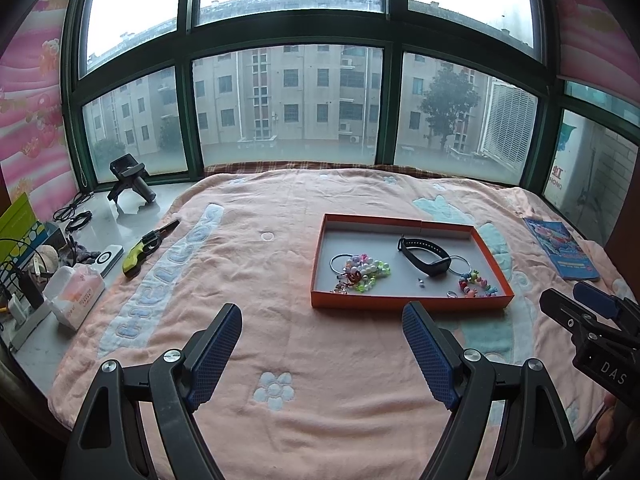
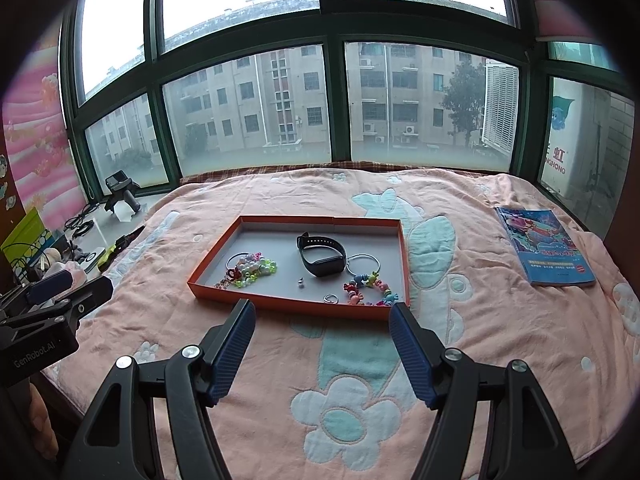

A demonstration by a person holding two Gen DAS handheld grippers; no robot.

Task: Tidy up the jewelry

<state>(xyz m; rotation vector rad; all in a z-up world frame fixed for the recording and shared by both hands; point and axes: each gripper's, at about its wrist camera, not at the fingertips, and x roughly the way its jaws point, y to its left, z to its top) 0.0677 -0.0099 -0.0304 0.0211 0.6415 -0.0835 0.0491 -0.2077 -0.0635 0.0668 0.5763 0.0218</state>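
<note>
A shallow orange tray (image 1: 400,304) (image 2: 288,306) with a grey floor lies on a pink blanket. Inside it are a black smart band (image 1: 424,256) (image 2: 320,258), a heap of pastel bead bracelets (image 1: 360,274) (image 2: 250,270) on the left, a colourful charm bracelet (image 1: 476,284) (image 2: 370,290) with a thin metal hoop on the right, a small ring (image 1: 451,294) (image 2: 331,299) and a tiny stud (image 1: 420,281) (image 2: 301,283). My left gripper (image 1: 322,320) hovers open over the blanket, short of the tray. Just before the tray's near rim my right gripper (image 2: 322,316) stands open too. Both are empty.
A blue book (image 1: 562,248) (image 2: 544,246) lies on the blanket to the right. The left windowsill holds a toy pistol (image 1: 146,246), a tissue pack (image 1: 78,292), cables and a black camera stand (image 1: 130,182). Windows run behind the bed.
</note>
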